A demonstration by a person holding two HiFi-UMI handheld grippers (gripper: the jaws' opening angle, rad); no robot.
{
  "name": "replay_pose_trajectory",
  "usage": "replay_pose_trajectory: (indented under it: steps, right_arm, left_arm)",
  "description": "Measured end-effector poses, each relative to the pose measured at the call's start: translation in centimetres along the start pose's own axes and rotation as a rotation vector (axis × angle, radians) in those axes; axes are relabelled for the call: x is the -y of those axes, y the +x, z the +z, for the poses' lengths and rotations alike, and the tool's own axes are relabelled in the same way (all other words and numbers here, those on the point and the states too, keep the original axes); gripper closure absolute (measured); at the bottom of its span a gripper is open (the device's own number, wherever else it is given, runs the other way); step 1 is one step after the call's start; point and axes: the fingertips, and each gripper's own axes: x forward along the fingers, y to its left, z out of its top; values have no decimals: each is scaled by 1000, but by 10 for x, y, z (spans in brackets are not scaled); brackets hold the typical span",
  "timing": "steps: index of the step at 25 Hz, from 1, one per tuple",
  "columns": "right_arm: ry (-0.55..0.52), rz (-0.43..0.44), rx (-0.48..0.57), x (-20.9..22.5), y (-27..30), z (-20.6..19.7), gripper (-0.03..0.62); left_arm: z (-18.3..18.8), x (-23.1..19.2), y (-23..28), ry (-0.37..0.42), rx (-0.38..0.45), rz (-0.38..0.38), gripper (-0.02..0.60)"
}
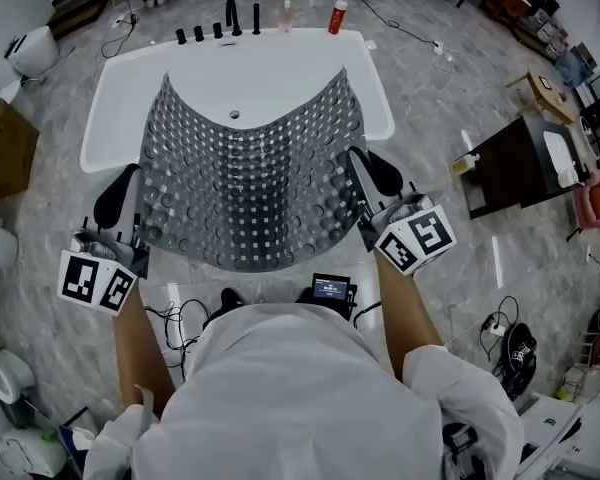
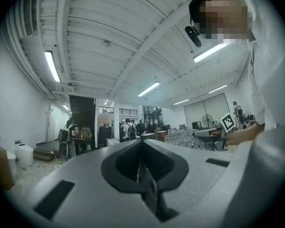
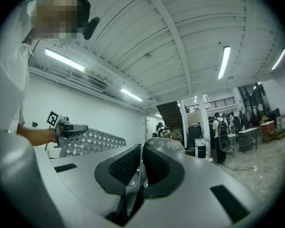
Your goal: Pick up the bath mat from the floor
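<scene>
The bath mat (image 1: 250, 183) is a grey see-through sheet covered in round suction cups. It hangs off the floor, spread between my two grippers above the white bathtub (image 1: 120, 78), with its far edge curving up. My left gripper (image 1: 132, 220) is shut on the mat's near left edge. On the near right edge my right gripper (image 1: 364, 196) is also shut. In the left gripper view the jaws (image 2: 142, 171) are closed on a thin edge, and the mat (image 2: 190, 137) stretches away to the right. In the right gripper view the jaws (image 3: 138, 172) pinch the mat (image 3: 88, 144) too.
Black taps (image 1: 230, 18), a clear bottle (image 1: 287, 12) and a red can (image 1: 337, 16) stand on the tub's far rim. A cardboard box (image 1: 2, 148) sits left, a dark table (image 1: 520, 163) right. Cables (image 1: 500, 318) lie on the marble floor. People stand far off.
</scene>
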Motion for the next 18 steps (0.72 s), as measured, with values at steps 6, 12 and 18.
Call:
replay_pose_trajectory:
  steps: [6, 12, 18]
  right_arm:
    - [4, 9, -7, -2, -3, -4, 551]
    - [7, 8, -5, -3, -2, -3, 551]
    - [14, 11, -8, -4, -1, -9, 551]
  left_arm:
    - [-4, 2, -6, -56, 16, -2, 571]
    - [-1, 2, -10, -57, 14, 1, 571]
    - [-8, 2, -11, -56, -1, 18, 571]
